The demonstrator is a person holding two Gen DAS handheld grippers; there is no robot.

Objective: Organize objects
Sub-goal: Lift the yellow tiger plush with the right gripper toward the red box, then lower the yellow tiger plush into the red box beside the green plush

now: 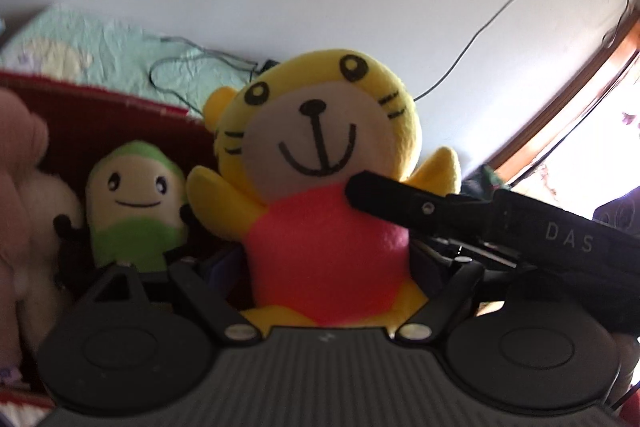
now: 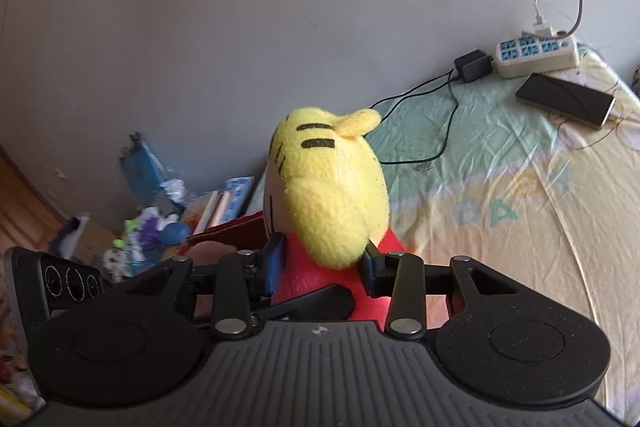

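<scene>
A yellow tiger plush (image 1: pixel 320 147) in a red shirt sits upright between the fingers of my left gripper (image 1: pixel 320 267), which is shut on its red body. From the right, a black finger (image 1: pixel 384 203) of my right gripper presses in at the plush's neck. In the right wrist view the tiger plush (image 2: pixel 332 195) shows its back, and my right gripper (image 2: pixel 322 267) is shut on it, blue pads against both sides just under the head. A black finger (image 2: pixel 312 301) of the left gripper lies across the red body below.
A green-and-cream plush (image 1: pixel 136 203) and a white plush (image 1: pixel 40 227) sit in a red box (image 1: pixel 100 115) at the left. On the bed sheet (image 2: pixel 500 207) lie a power strip (image 2: pixel 536 53), a phone (image 2: pixel 566 101) and cables. Books and toys (image 2: pixel 160 219) clutter the floor by the wall.
</scene>
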